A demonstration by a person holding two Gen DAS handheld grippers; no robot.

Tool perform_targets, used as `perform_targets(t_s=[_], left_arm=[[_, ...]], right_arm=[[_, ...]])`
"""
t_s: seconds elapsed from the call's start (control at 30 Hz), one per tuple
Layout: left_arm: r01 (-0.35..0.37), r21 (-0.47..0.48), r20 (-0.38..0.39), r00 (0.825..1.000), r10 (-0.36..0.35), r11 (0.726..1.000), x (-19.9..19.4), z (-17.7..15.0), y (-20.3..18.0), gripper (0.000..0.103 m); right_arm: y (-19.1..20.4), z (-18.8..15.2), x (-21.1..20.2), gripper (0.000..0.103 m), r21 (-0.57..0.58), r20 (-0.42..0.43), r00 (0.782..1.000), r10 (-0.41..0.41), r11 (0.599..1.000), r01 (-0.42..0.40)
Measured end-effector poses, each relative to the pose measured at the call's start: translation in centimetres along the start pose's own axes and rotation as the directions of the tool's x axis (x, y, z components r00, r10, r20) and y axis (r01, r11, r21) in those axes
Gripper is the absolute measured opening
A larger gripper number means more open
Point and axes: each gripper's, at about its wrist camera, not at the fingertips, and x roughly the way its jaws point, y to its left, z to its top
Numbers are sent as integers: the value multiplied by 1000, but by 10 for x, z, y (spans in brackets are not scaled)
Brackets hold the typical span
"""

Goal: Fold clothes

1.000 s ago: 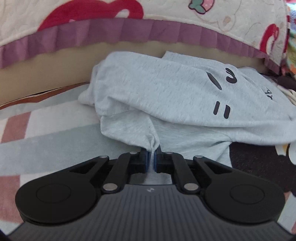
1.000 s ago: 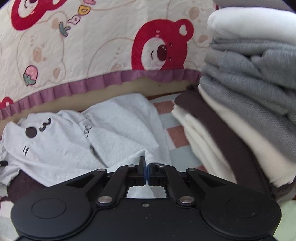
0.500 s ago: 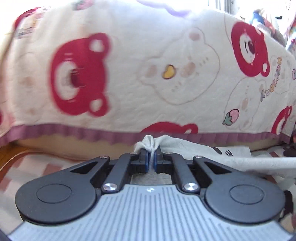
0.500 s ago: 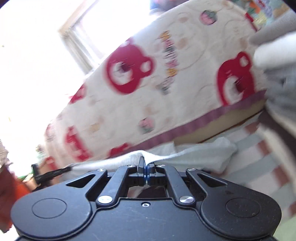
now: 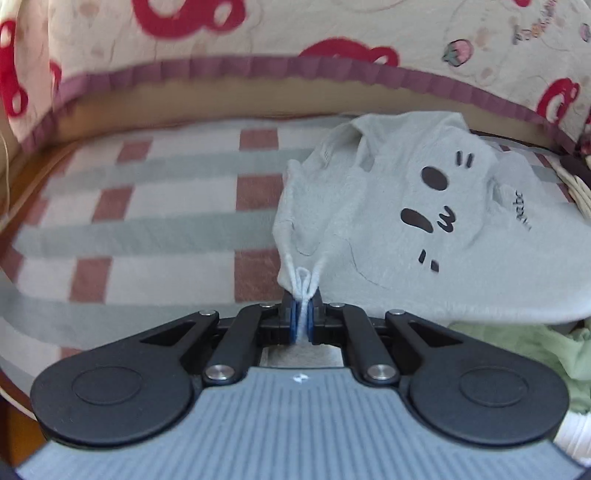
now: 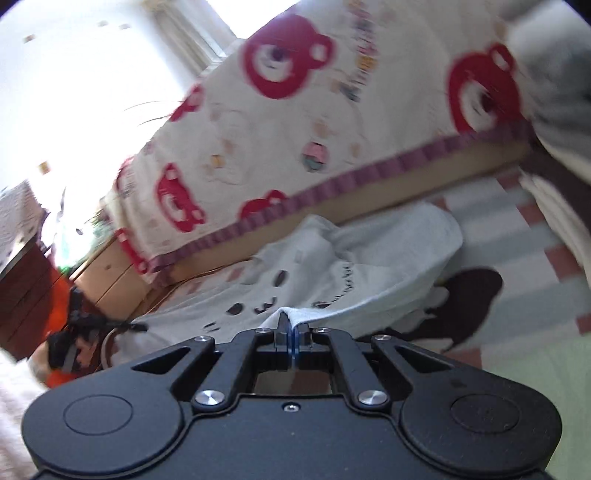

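Folding barely begun, by the look of it. Pale grey top (image 5: 424, 229) with the printed cartoon face lying rumpled and only half spread on the checked blanket (image 5: 155, 229), face print upward, body bunched and creased toward the bear-print quilt (image 5: 332, 26) hanging behind the blanket. No clean crease anywhere, no sleeve tucked. Hanging partly off the blanket surface near the pinched edges, so likely mid-spread rather than mid-fold. Remaining, as judged: laying the top flat, smoothing, turning in the sides, folding to size, then adding to the stack.

Stack of finished clothes (image 6: 554, 122) showing at the blanket's far right in the right wrist view, blurred; white and grey layers only, count not readable. Dark brown garment (image 6: 469, 306) lying on the blanket under the grey top's raised edge, unfolded. Pale green cloth (image 5: 517, 347) bunched at the blanket's near side, also unfolded.

Left gripper (image 5: 303, 314): fingers (image 5: 291, 317) pressed nearly together, pinching a gathered loop of the grey top's edge; fabric pulling up in two taut ridges from the pinch.

Right gripper (image 6: 290, 334): fingers (image 6: 281, 332) likewise squeezed together, nipping a thin edge of the same top, cloth draping away over the dark garment.

Nothing else touching either gripper.
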Motion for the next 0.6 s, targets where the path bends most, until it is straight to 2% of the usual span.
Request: perform_targets(t_s=[0.07, 0.13, 0.23, 0.37, 0.53, 0.6], left_arm=[[-29, 53, -22, 999, 31, 998, -11, -1, -5, 5], [-73, 115, -69, 994, 81, 991, -7, -11, -10, 5], [-56, 78, -190, 979, 70, 995, 27, -30, -1, 6], [-59, 71, -272, 959, 76, 996, 58, -44, 9, 6], [-52, 87, -353, 932, 80, 995, 69, -50, 18, 7], [-64, 101, -383, 919, 98, 993, 70, -54, 22, 7]], right_arm=[[14, -5, -22, 3, -23, -5, 999, 53, 998, -53], [16, -23, -34, 3, -34, -36, 997, 62, 997, -64], [1, -72, -24, 3, 31, -117, 993, 16, 999, -12], [-19, -124, 0, 3, 87, -227, 973, -38, 994, 59], [-18, -134, 3, 3, 75, -292, 954, -64, 993, 90], [-17, -135, 5, 4, 48, -345, 933, -98, 991, 122]])
